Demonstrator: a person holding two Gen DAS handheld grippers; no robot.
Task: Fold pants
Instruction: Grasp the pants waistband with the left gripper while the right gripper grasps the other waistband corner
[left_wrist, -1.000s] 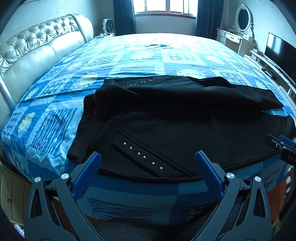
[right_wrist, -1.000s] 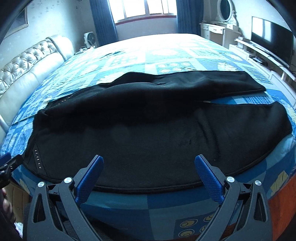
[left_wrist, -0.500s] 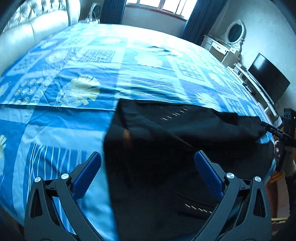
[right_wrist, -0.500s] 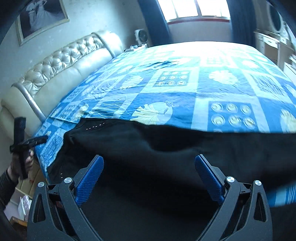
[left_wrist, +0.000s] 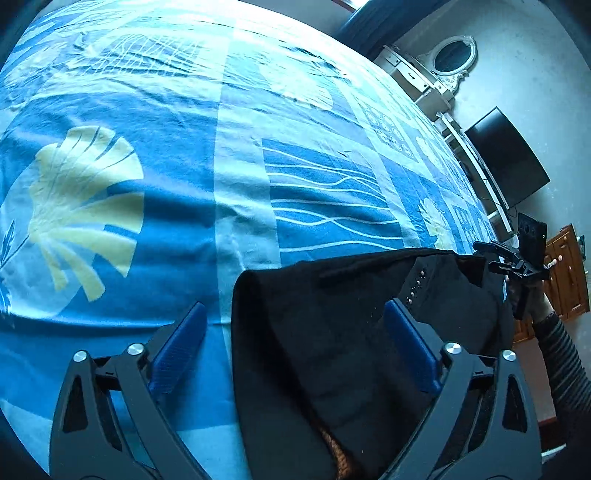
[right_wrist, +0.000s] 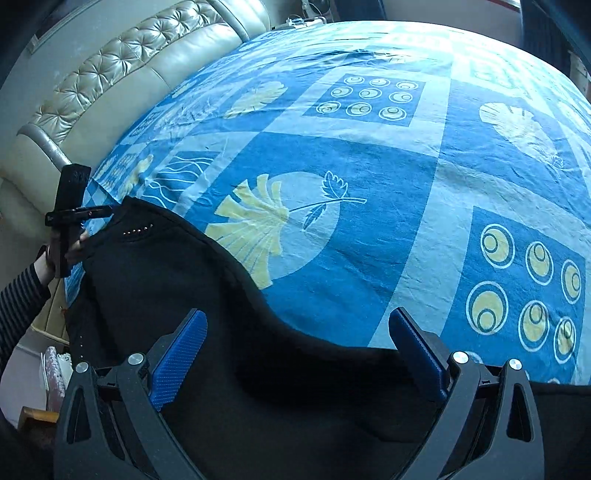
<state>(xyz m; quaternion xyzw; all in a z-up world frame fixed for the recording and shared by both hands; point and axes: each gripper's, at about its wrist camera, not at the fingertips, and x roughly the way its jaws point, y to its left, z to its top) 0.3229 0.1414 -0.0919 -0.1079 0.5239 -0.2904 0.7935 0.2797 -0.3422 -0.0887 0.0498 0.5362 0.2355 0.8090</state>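
Over the far edge of the black studded fabric pants (left_wrist: 332, 332), in the left wrist view, your left tool (left_wrist: 295, 332) points down with its blue-padded jaws wide apart but closing. The upper corner of the cloth lies between them, and neither pad presses on it yet. The pants lie on the blue patchwork bedspread (left_wrist: 184, 166) of the bed, and a short row of silver studs (left_wrist: 414, 286) shows near the right pad. At the far right edge your other hand, in a striped sleeve (left_wrist: 565, 365), carries the right tool (left_wrist: 495, 254) over the pants' distant end.

Turning to the right wrist view, your right tool (right_wrist: 295, 339) has its jaws spread wide, with the wavy far edge of the pants (right_wrist: 184, 295) running between them; nothing is clamped. The cloth stretches away to the left, where your left tool (right_wrist: 99, 211) hovers at the studded corner, in front of the tufted cream leather headboard (right_wrist: 110, 81).

By my reading the fold has hardly begun: the garment looks laid out lengthwise, both tools are placed at the far edge, and no grip is made. You would still need to close on that edge at both ends, bring it across, and then fold the length down.
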